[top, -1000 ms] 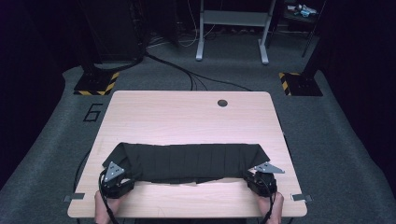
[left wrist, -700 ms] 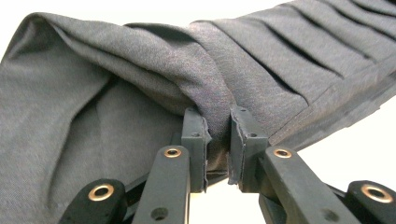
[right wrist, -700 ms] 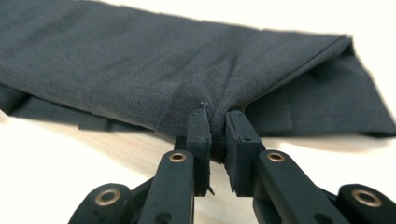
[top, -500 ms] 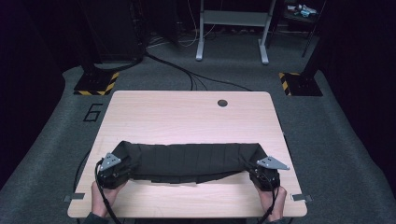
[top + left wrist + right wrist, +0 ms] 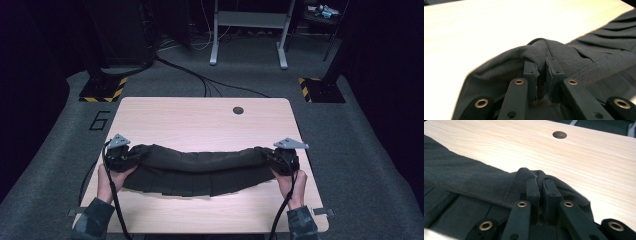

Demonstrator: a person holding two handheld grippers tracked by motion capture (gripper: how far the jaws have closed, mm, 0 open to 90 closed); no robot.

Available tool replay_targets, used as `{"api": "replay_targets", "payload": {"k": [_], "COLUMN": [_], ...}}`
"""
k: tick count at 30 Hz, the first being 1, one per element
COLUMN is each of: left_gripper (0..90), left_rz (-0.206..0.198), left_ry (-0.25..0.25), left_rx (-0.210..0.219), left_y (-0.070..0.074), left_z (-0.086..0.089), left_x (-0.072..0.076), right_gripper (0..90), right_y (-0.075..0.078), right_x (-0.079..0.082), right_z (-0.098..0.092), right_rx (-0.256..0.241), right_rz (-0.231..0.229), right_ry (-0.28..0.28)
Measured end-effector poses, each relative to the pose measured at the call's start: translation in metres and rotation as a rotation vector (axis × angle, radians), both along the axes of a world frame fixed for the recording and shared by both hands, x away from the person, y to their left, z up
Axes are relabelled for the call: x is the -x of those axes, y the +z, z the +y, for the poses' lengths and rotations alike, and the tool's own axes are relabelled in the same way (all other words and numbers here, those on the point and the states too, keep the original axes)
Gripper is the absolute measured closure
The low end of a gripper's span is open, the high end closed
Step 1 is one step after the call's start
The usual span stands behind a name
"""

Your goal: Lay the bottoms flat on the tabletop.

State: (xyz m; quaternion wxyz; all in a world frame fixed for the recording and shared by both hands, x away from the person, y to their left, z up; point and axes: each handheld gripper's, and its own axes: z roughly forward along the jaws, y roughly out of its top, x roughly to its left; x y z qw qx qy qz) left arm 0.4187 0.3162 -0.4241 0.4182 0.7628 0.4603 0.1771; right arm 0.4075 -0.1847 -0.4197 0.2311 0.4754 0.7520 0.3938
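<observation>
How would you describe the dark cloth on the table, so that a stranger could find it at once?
Start at the light wooden table with a round hole near its far edge. On the near half lies a long dark grey pleated cloth, stretched from side to side. It is the only fabric there, and the left gripper and right gripper each pinch one end.

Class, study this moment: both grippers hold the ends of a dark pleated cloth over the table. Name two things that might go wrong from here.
1. The left gripper and right gripper each pinch only a small bunch of the dark cloth, so an end may slip free.
2. The cloth sags in the middle and its pleats rest on the table; it may drag and bunch unevenly if moved.
</observation>
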Motion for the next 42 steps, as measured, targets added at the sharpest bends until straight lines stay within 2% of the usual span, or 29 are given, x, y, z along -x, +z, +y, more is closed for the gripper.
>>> {"api": "replay_targets", "payload": {"k": [3,5,7,8,10,12,13,14,16,19,20,21,22,23,24,25,26,29,30,31,32,33,34,36,38,39,40,41,42], "left_gripper": [80.7,80.6,80.6,80.5,79.6,73.8,67.6,56.9,43.7,32.4,29.9,27.3,26.5,27.0,26.8,24.7,22.6,19.3,18.6,18.5,16.5,15.1,15.3,15.1,12.9,12.0,12.0,11.5,10.3], "left_rz": [0.018,0.035,0.067,0.079,0.098,0.1,0.103,0.106,0.101,0.081,0.091,0.096,0.081,0.075,0.083,0.106,0.124,0.129,0.112,0.118,0.146,0.144,0.14,0.145,0.168,0.152,0.153,0.164,0.184], "left_ry": [0.009,0.016,0.035,0.039,0.086,0.117,0.146,0.167,0.203,0.191,0.179,0.17,0.174,0.173,0.16,0.154,0.144,0.133,0.138,0.13,0.125,0.125,0.128,0.124,0.113,0.134,0.127,0.124,0.121], "left_rx": [0.003,0.003,0.015,0.005,0.018,-0.033,-0.045,-0.058,-0.024,-0.034,-0.044,-0.033,-0.029,-0.048,-0.066,-0.037,-0.03,-0.031,-0.038,-0.067,-0.052,-0.049,-0.08,-0.103,-0.123,-0.109,-0.144,-0.153,-0.132], "left_y": [0.006,0.007,0.006,0.005,0.001,-0.004,-0.007,-0.008,-0.01,-0.014,-0.016,-0.019,-0.022,-0.023,-0.026,-0.029,-0.032,-0.039,-0.042,-0.047,-0.052,-0.057,-0.062,-0.071,-0.079,-0.083,-0.085,-0.089,-0.092], "left_z": [0.001,0.002,0.003,0.003,0.001,0.0,0.0,0.001,0.004,0.005,0.006,0.006,0.006,0.006,0.005,0.005,0.004,-0.001,-0.004,-0.006,-0.007,-0.008,-0.009,-0.011,-0.01,-0.011,-0.011,-0.011,-0.011], "left_x": [-0.021,-0.037,-0.055,-0.064,-0.082,-0.099,-0.105,-0.109,-0.109,-0.1,-0.098,-0.096,-0.093,-0.092,-0.092,-0.093,-0.093,-0.095,-0.094,-0.093,-0.093,-0.091,-0.088,-0.085,-0.084,-0.082,-0.081,-0.081,-0.081], "right_gripper": [84.9,84.8,84.8,84.8,84.3,81.8,79.5,70.7,60.1,46.8,40.8,39.3,38.2,35.0,33.6,32.9,30.1,23.1,20.2,17.2,14.3,13.7,11.3,6.4,4.4,3.9,1.7,1.8,1.6], "right_y": [0.009,0.014,0.018,0.019,0.019,0.012,0.008,0.004,-0.001,-0.005,-0.006,-0.008,-0.011,-0.015,-0.018,-0.022,-0.027,-0.045,-0.051,-0.058,-0.064,-0.069,-0.074,-0.081,-0.087,-0.09,-0.094,-0.095,-0.095], "right_x": [-0.021,-0.036,-0.055,-0.066,-0.09,-0.116,-0.128,-0.137,-0.146,-0.141,-0.137,-0.132,-0.127,-0.122,-0.119,-0.116,-0.113,-0.107,-0.106,-0.106,-0.106,-0.105,-0.104,-0.104,-0.103,-0.103,-0.103,-0.102,-0.102], "right_z": [0.001,0.002,0.003,0.004,0.007,0.013,0.016,0.018,0.019,0.018,0.017,0.015,0.014,0.013,0.012,0.012,0.012,0.013,0.012,0.011,0.01,0.009,0.008,0.007,0.008,0.009,0.01,0.011,0.012], "right_rx": [-0.008,0.007,0.016,0.012,0.009,0.042,0.059,0.079,0.073,0.041,0.039,0.036,0.031,0.024,0.021,0.026,0.022,0.04,0.043,0.047,0.05,0.051,0.043,0.045,0.078,0.097,0.111,0.119,0.118], "right_rz": [0.024,0.046,0.063,0.086,0.121,0.154,0.173,0.177,0.205,0.21,0.202,0.208,0.208,0.214,0.222,0.228,0.243,0.261,0.265,0.282,0.291,0.293,0.291,0.297,0.293,0.292,0.294,0.286,0.284], "right_ry": [-0.003,-0.002,-0.006,-0.016,-0.04,-0.079,-0.098,-0.113,-0.133,-0.137,-0.134,-0.124,-0.116,-0.1,-0.09,-0.081,-0.075,-0.06,-0.058,-0.056,-0.055,-0.055,-0.058,-0.059,-0.059,-0.055,-0.06,-0.066,-0.062]}}
